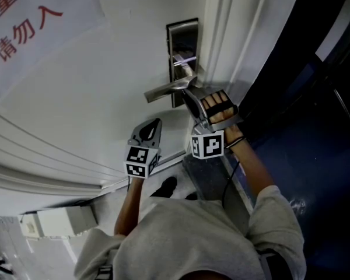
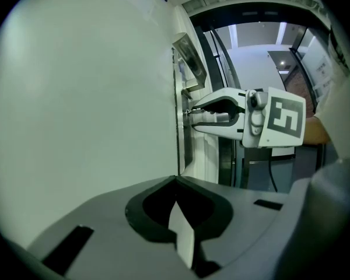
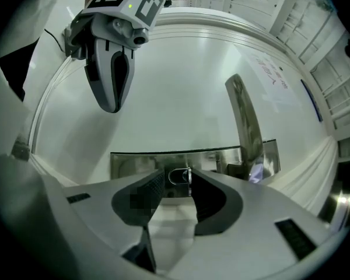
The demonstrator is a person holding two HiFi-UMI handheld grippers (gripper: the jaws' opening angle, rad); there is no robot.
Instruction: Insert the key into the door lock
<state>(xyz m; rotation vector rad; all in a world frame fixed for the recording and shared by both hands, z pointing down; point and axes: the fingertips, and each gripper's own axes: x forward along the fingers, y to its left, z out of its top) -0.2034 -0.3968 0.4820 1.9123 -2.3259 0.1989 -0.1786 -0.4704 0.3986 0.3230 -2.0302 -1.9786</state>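
Head view: the right tongs [image 1: 186,92] are pointing at the steel lock plate [image 1: 182,37] on the white door [image 1: 105,86], with their tips lying just under the lever handle [image 1: 166,90]. The left tongs [image 1: 156,123] are hovering lower and to the left, near the door and apart from the plate.

Left gripper view: the left tongs are showing tips closed together, with nothing between them. Ahead, the right tongs are meeting the plate's edge.

Right gripper view: the right tongs are standing apart and gripping nothing. The key [image 3: 178,177] is sitting in the plate between the two pads. It is showing as small, bright silver metal with a rounded, looped head. It is lying close by the right-hand pad and clear of the other.
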